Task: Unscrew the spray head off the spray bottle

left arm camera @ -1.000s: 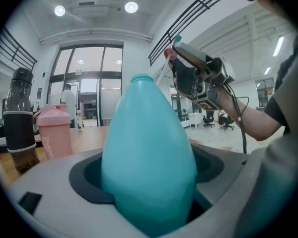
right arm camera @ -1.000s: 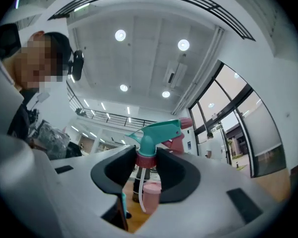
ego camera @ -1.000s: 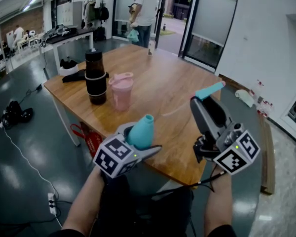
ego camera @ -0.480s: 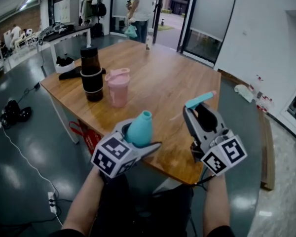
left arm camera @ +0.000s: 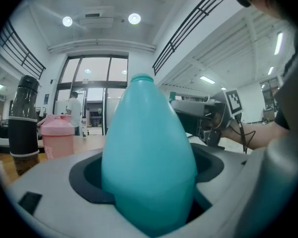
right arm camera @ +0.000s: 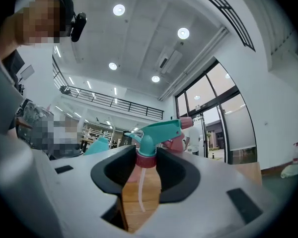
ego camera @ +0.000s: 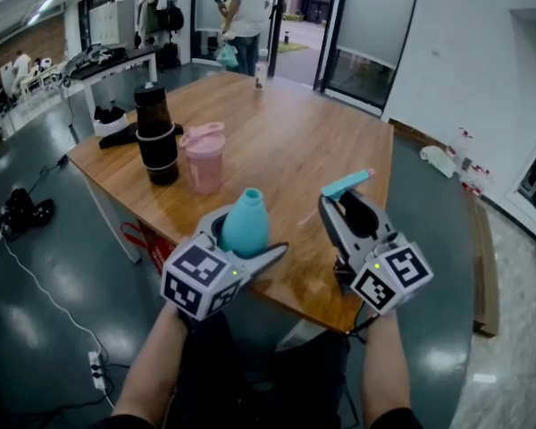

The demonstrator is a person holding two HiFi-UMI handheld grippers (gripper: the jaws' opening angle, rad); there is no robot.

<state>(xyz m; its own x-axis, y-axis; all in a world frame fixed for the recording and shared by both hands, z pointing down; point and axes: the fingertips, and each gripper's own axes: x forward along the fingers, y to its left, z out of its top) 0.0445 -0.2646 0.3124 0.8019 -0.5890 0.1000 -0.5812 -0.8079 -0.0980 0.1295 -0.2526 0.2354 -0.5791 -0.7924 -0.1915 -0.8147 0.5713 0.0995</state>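
We see only the bottle's (ego camera: 244, 223) neck and shoulders. The left claw (ego camera: 247, 244) swallows its base in the head view and in that claw's own view. From the head view the spray head (ego camera: 347, 183) shows just its teal top; its collar and tube sit behind the right claw (ego camera: 343, 209). Both claws cover part of the bench's (ego camera: 295, 141) near edge. A person (ego camera: 239, 7) by the door is cut off at the top edge — and a small upright thing (ego camera: 260, 76) at the bench's far end is too small for us to name. Both forearms (ego camera: 156, 365) run off the bottom edge.
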